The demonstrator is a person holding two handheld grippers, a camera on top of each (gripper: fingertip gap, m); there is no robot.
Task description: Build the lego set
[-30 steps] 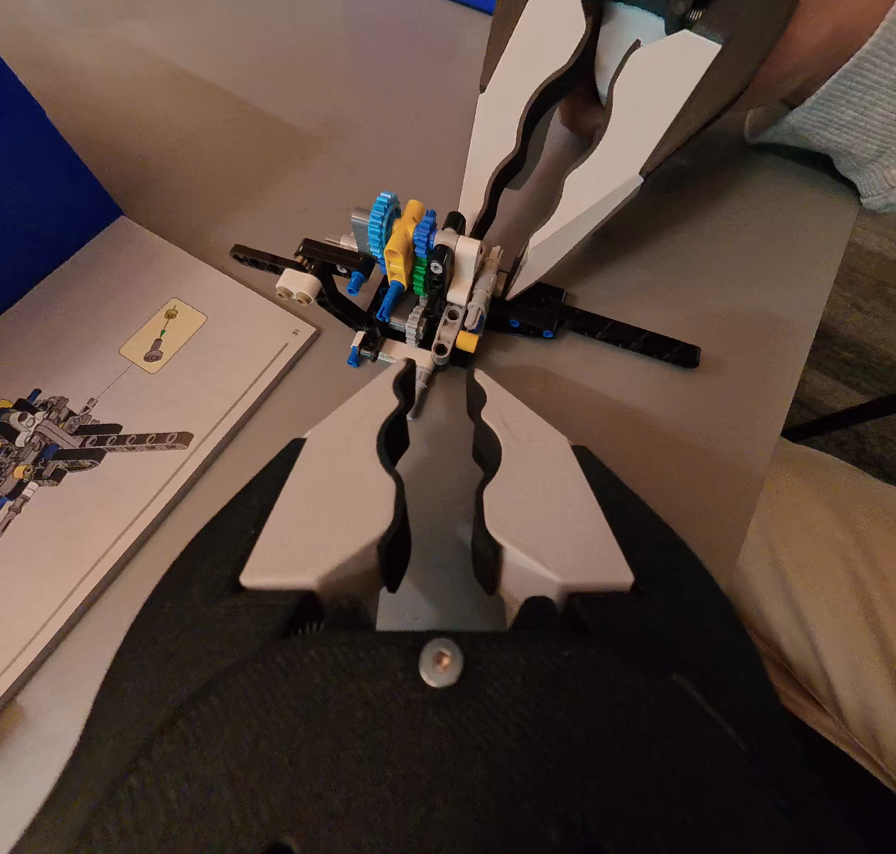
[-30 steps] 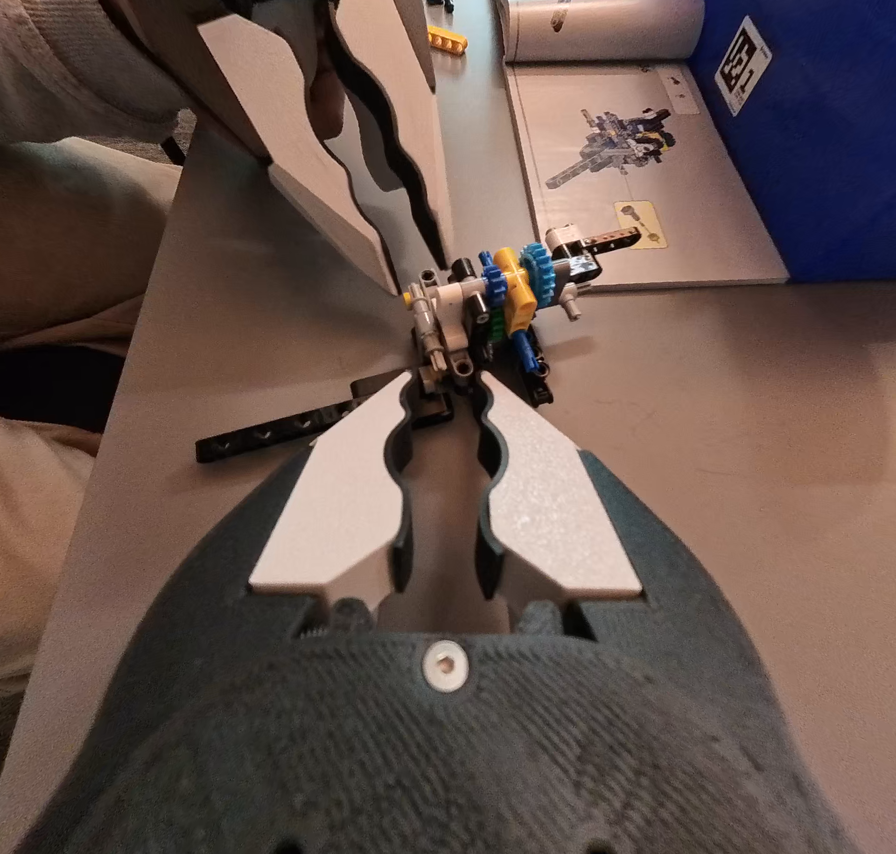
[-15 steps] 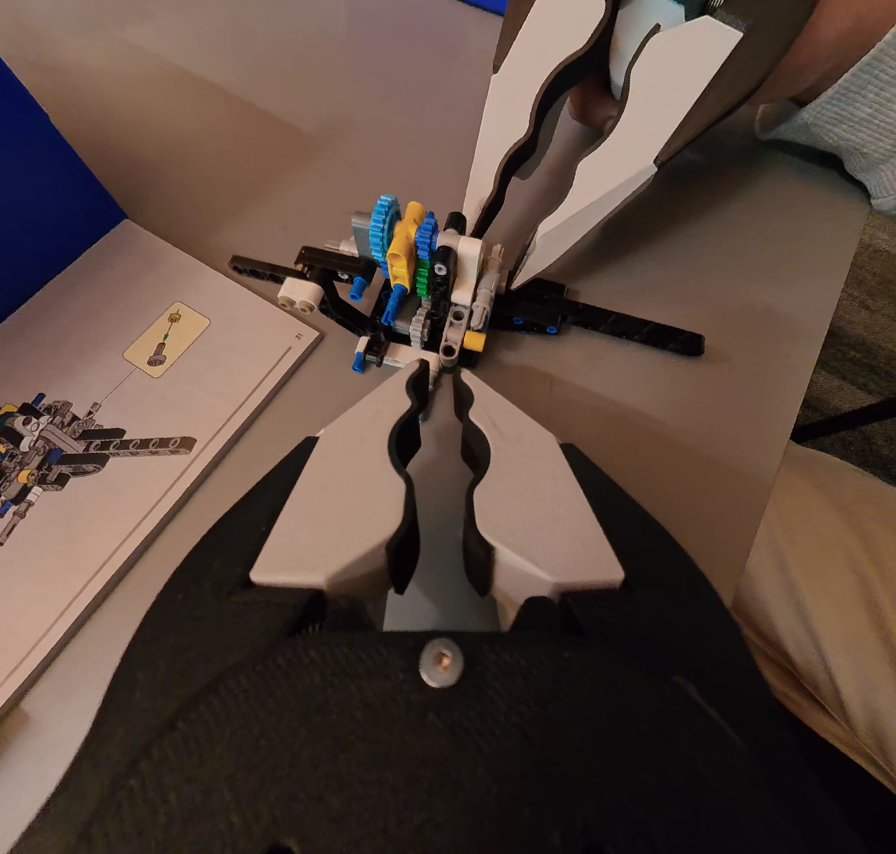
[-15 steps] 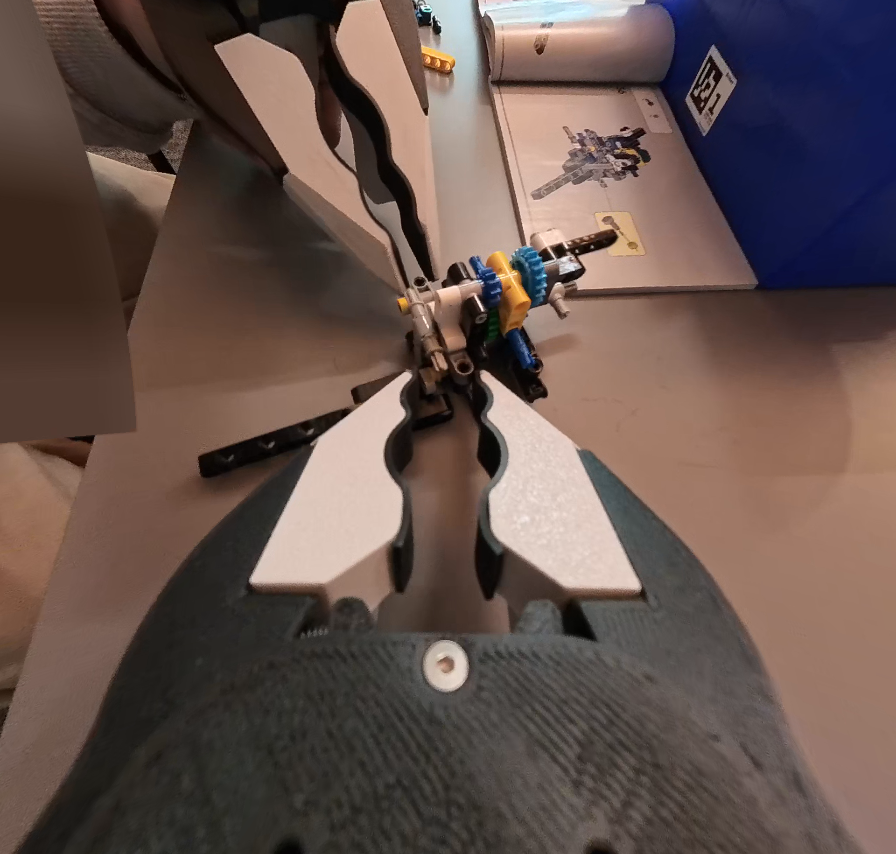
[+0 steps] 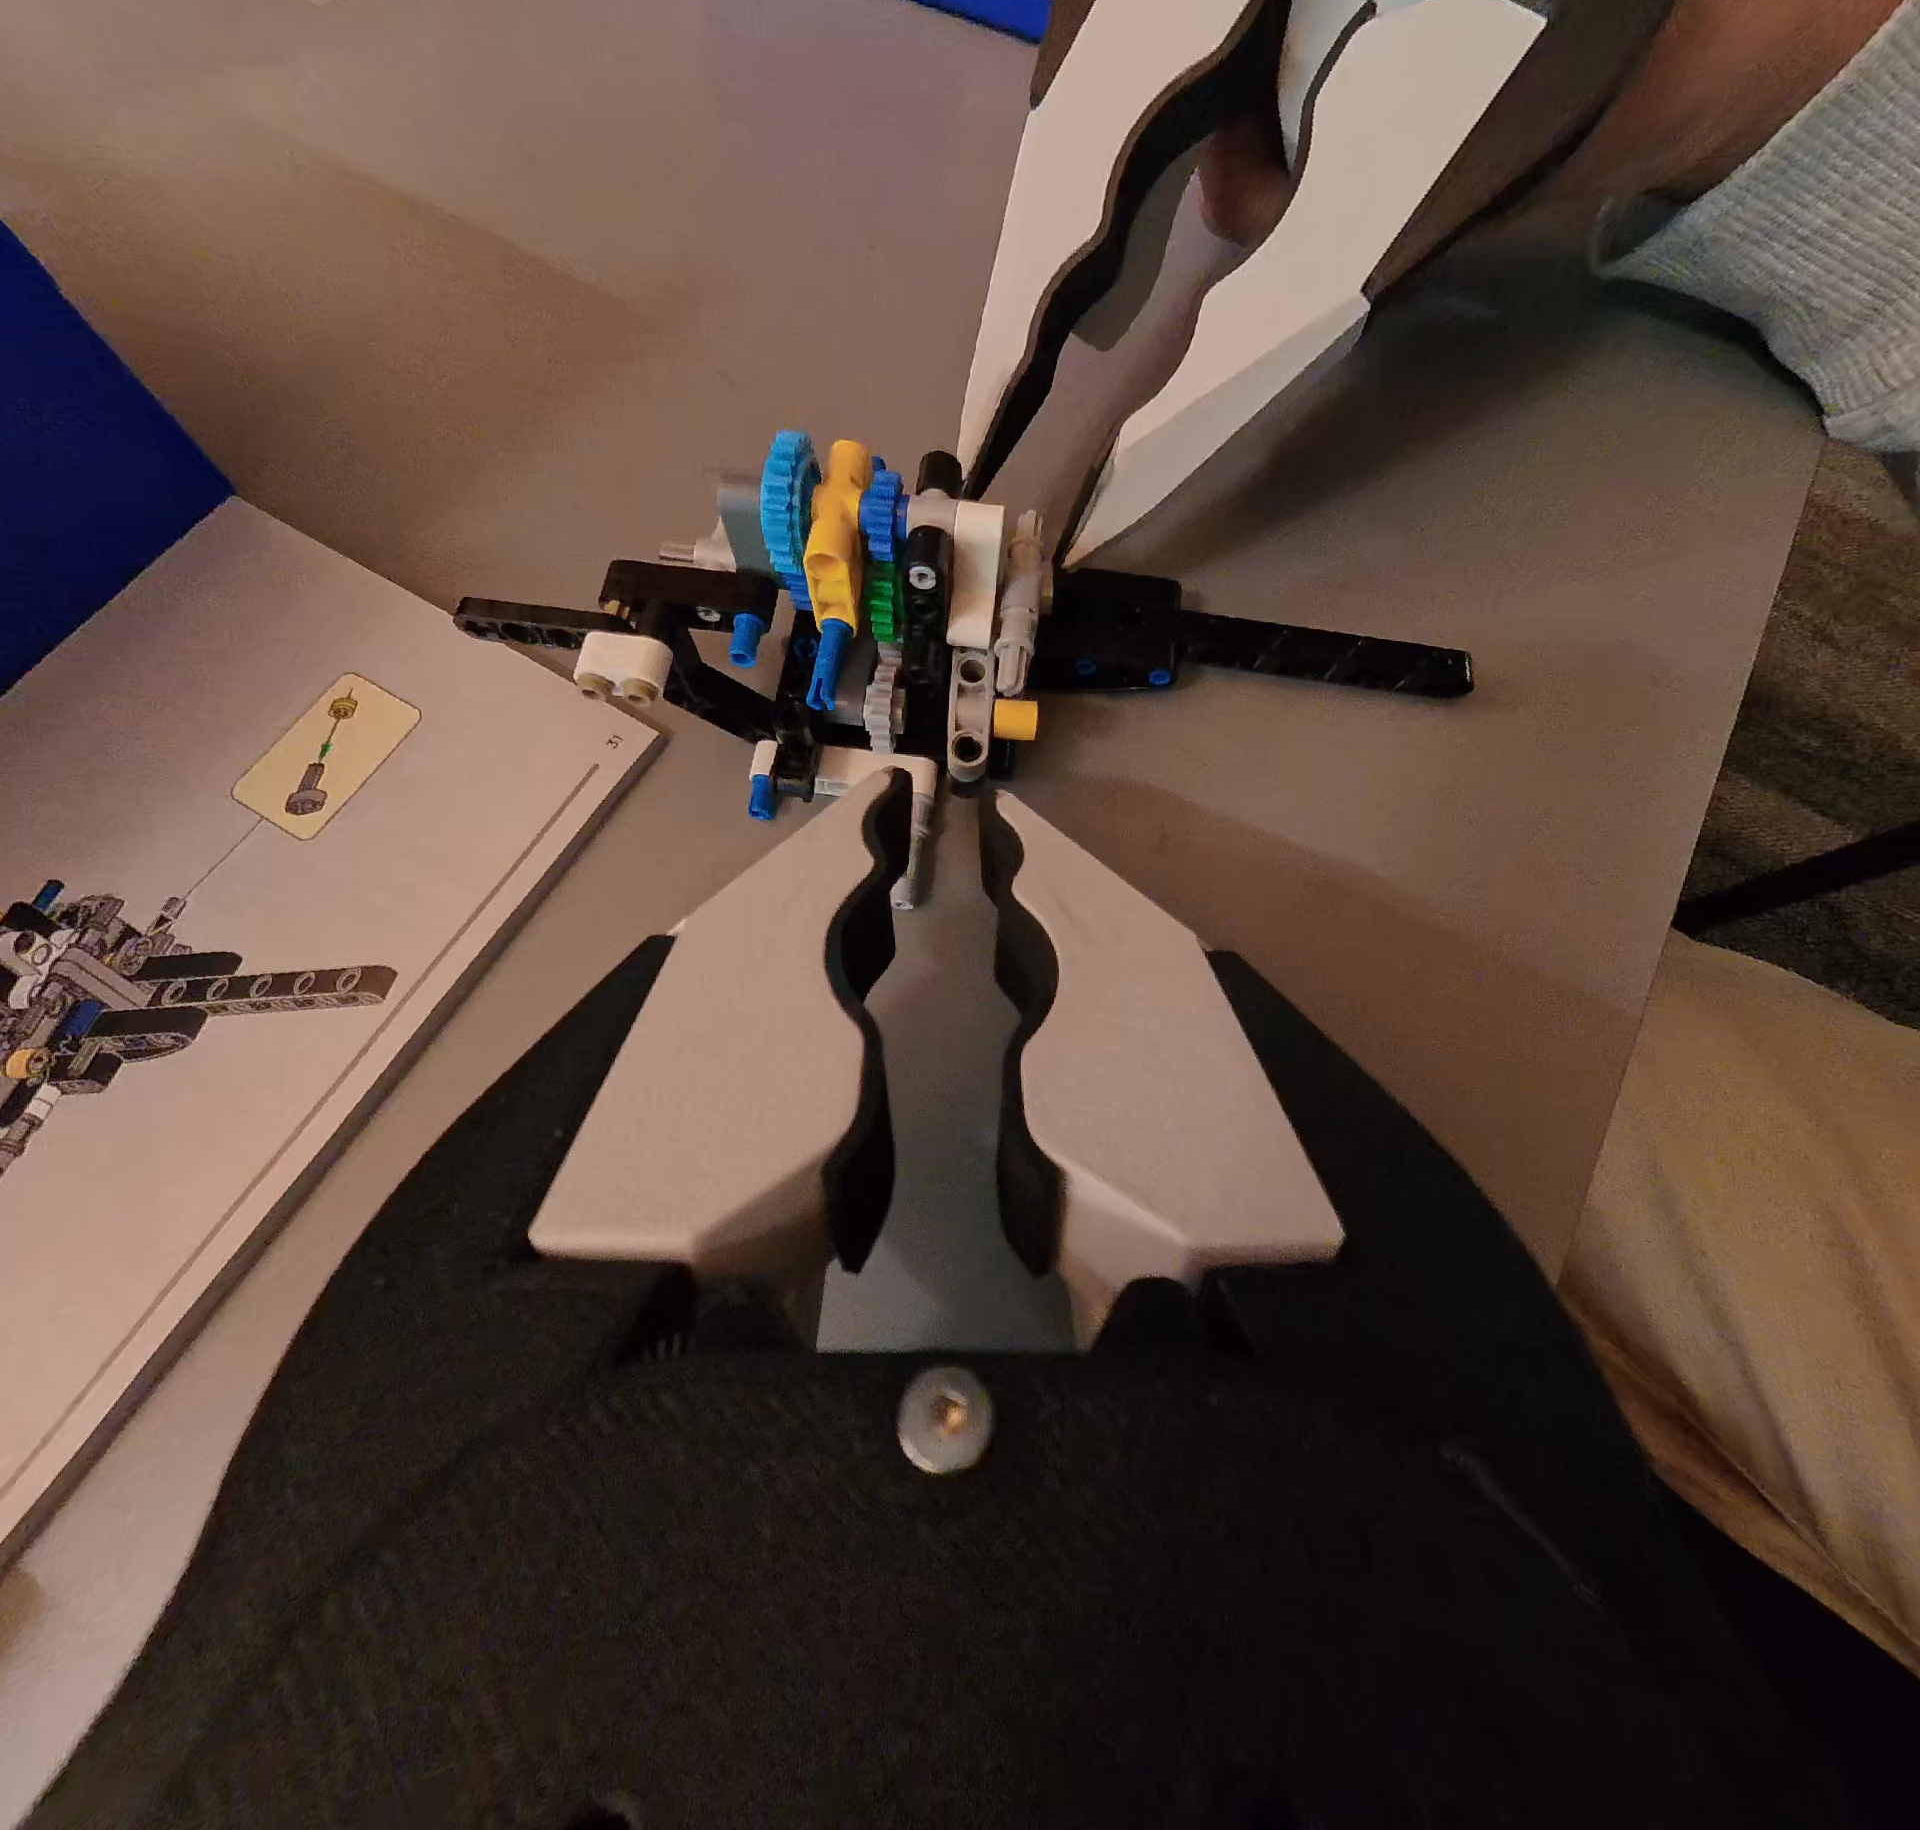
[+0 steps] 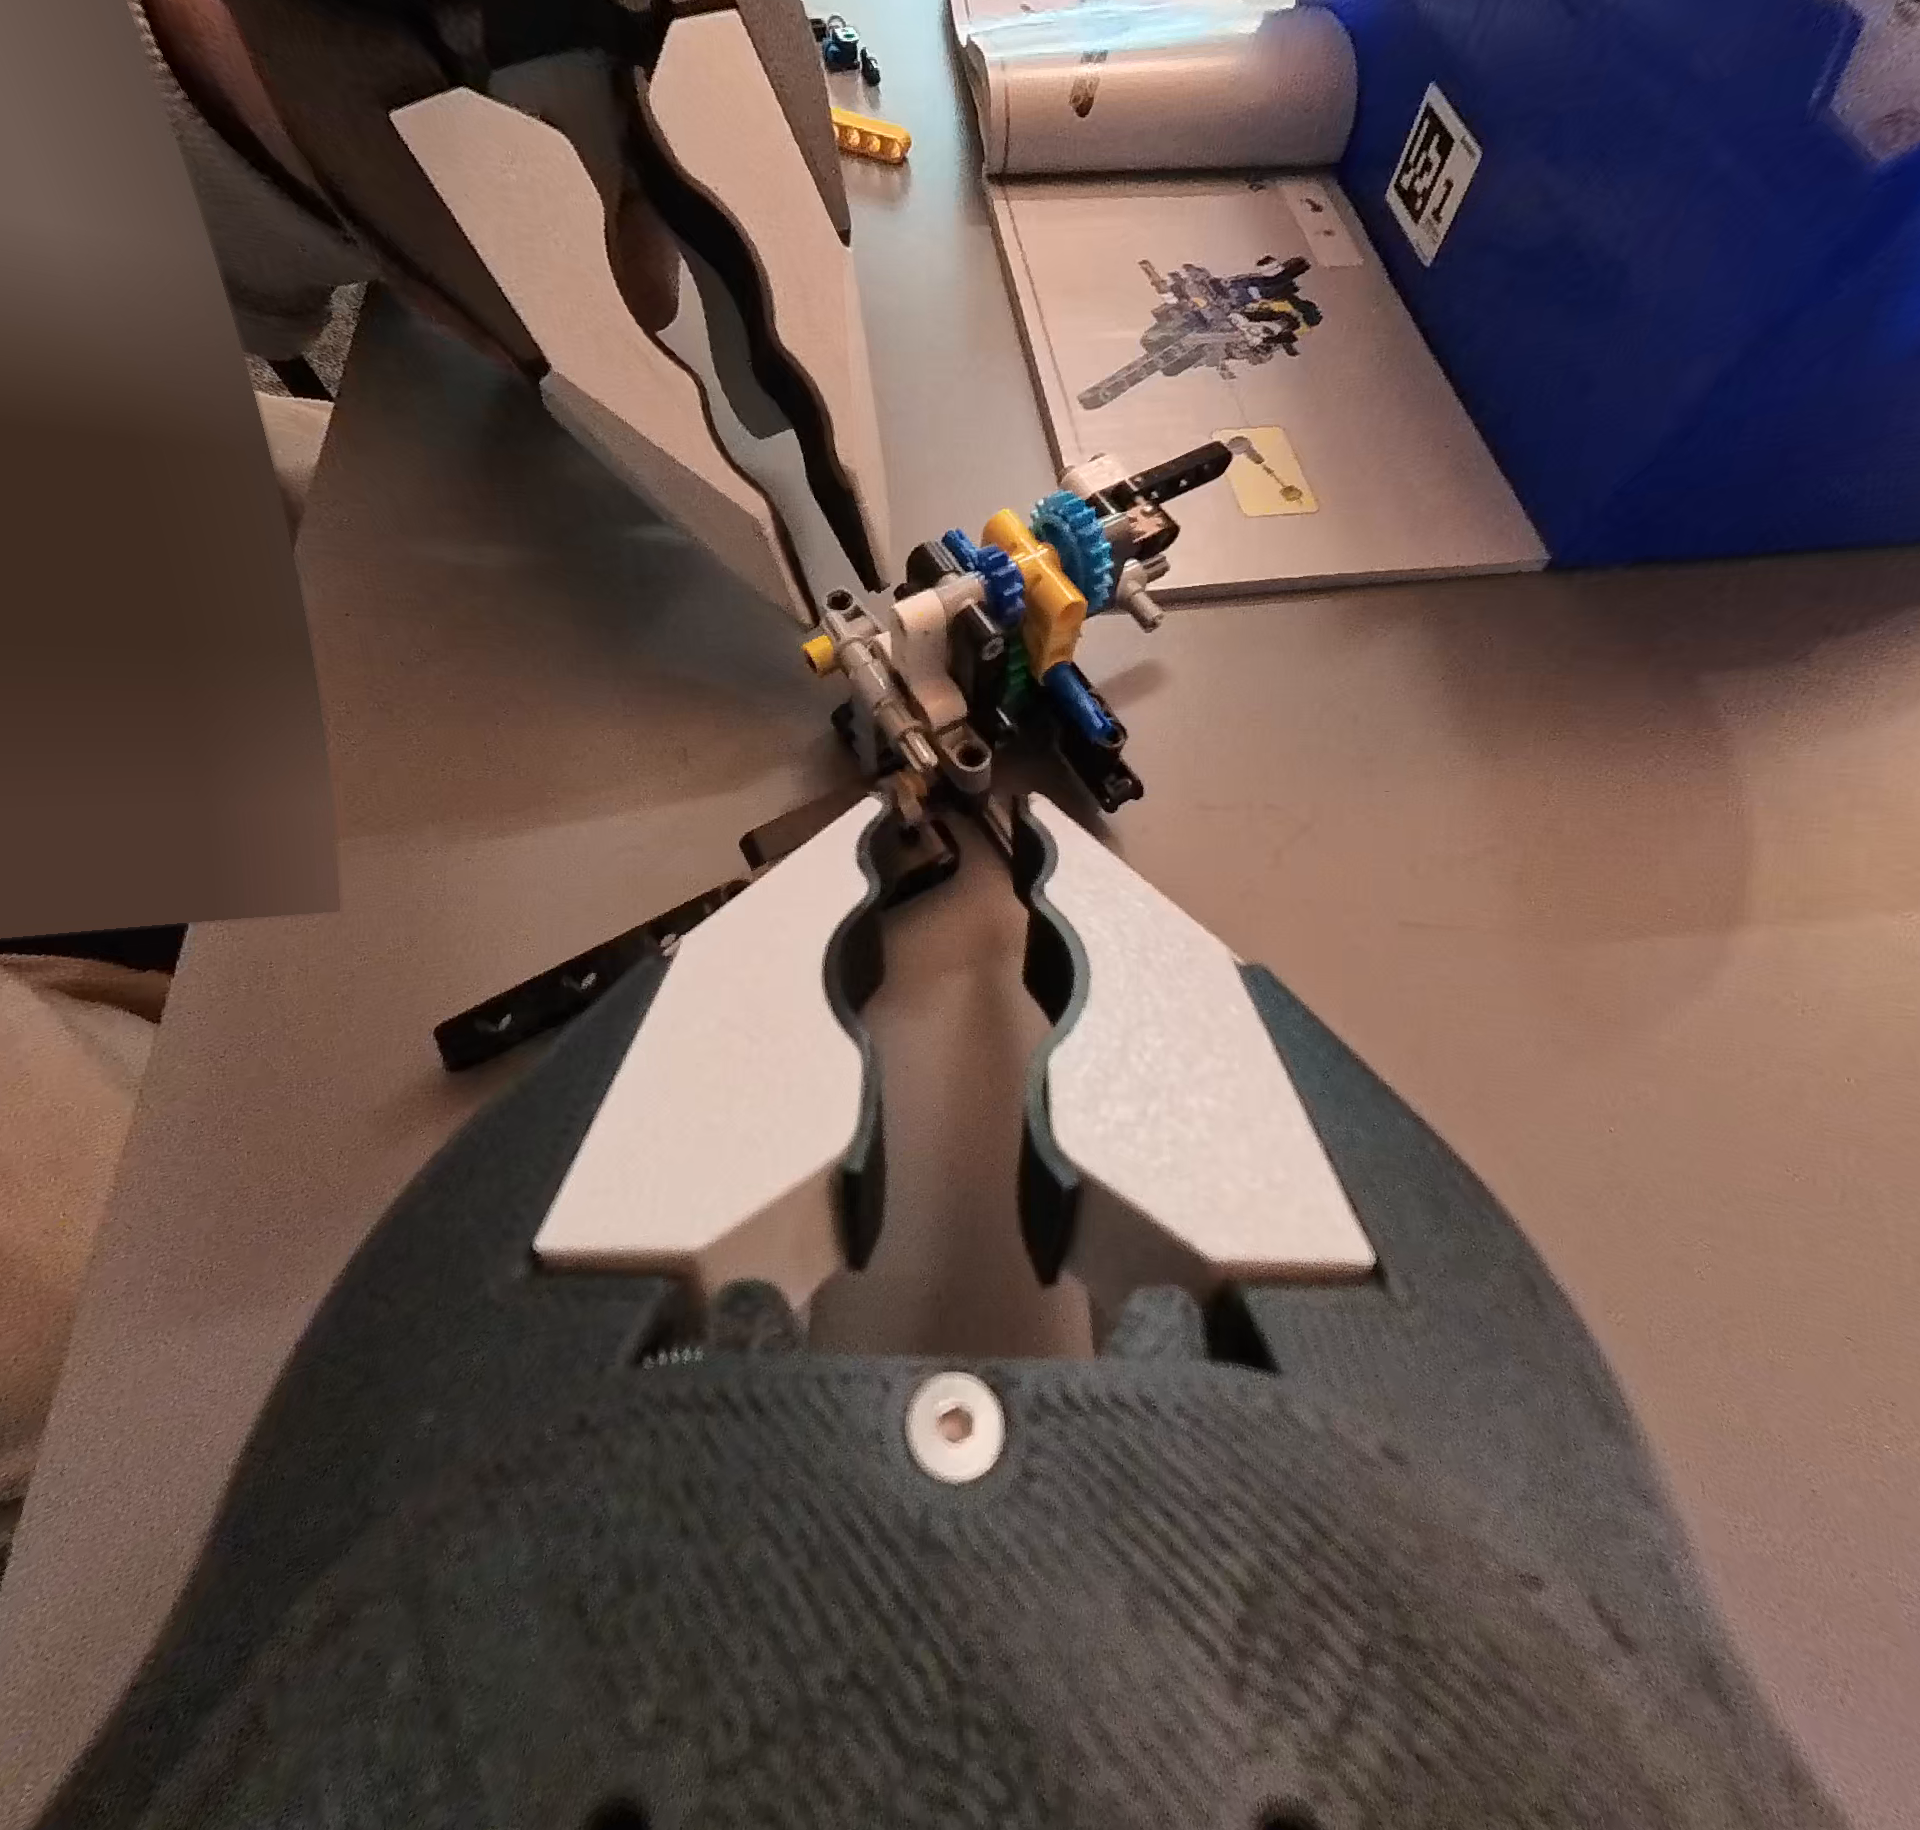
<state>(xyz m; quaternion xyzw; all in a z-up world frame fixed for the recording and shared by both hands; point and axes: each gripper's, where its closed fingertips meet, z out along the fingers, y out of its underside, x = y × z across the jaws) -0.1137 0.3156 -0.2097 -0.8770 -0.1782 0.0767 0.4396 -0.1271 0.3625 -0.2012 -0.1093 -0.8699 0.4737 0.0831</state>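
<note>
Lego model (image 5: 894, 627) sits mid-table (image 5: 416, 274), its base hidden by both tools. Left tool (image 5: 935, 814) nearly together around a thin grey axle; actual contact unclear. Right tool (image 6: 956, 824) slightly apart at the black beam. Instruction booklet (image 5: 208, 897) at 9 o'clock, cut off; blue bin (image 6: 1662, 274) behind.

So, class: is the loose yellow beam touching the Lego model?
Apart. The right wrist view shows the yellow beam lying well beyond the Lego model, with bare table between them.
</note>
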